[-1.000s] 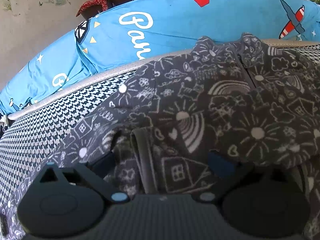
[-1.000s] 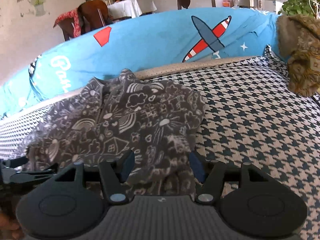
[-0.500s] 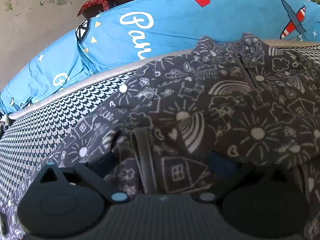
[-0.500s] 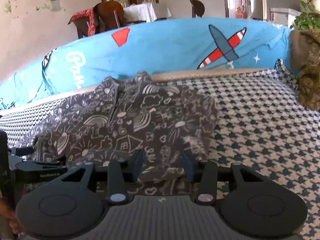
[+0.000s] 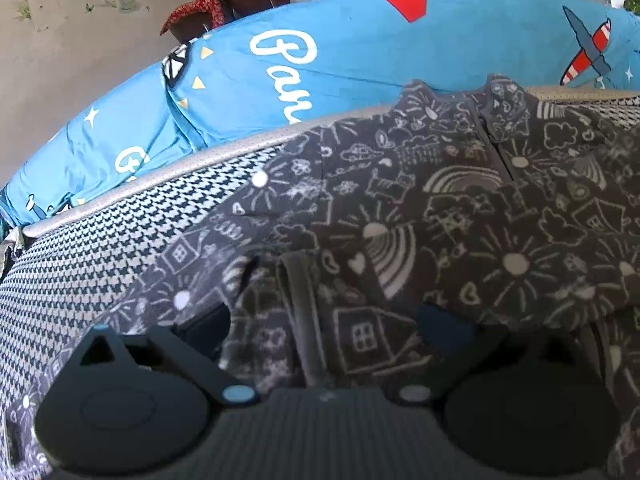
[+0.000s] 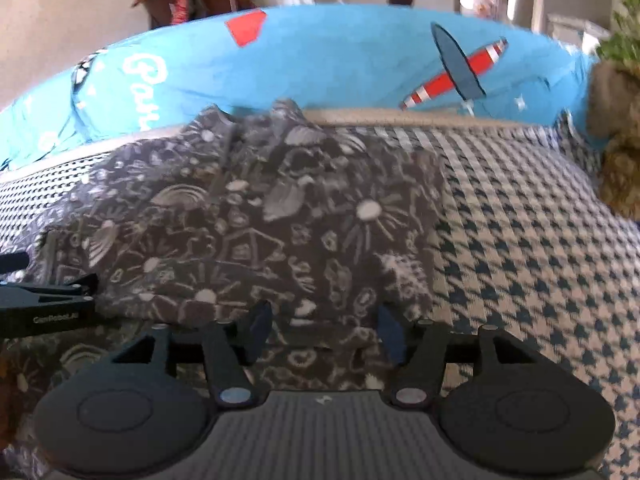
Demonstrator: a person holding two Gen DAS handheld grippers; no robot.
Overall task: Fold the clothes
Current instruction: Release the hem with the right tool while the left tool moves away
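A dark grey garment with white doodle print (image 5: 460,200) lies on the houndstooth cover, its zip collar toward the blue bedding. In the left wrist view my left gripper (image 5: 328,324) is open. Its fingers rest wide apart at the near hem, and a folded edge of fabric lies between them. In the right wrist view the same garment (image 6: 280,208) fills the middle, and my right gripper (image 6: 324,328) is open at its near right hem, with cloth between the fingers. The left gripper (image 6: 48,300) shows at the far left edge.
The houndstooth cover (image 6: 520,240) stretches bare to the right of the garment. A blue printed duvet (image 5: 360,48) is bunched along the far edge. A brown furry item (image 6: 616,140) sits at the far right. Chairs and a table stand behind.
The right gripper's fingers narrowed around the hem, then spread wider again, and its view shifted with blur. The left gripper and the garment under it have stayed still.
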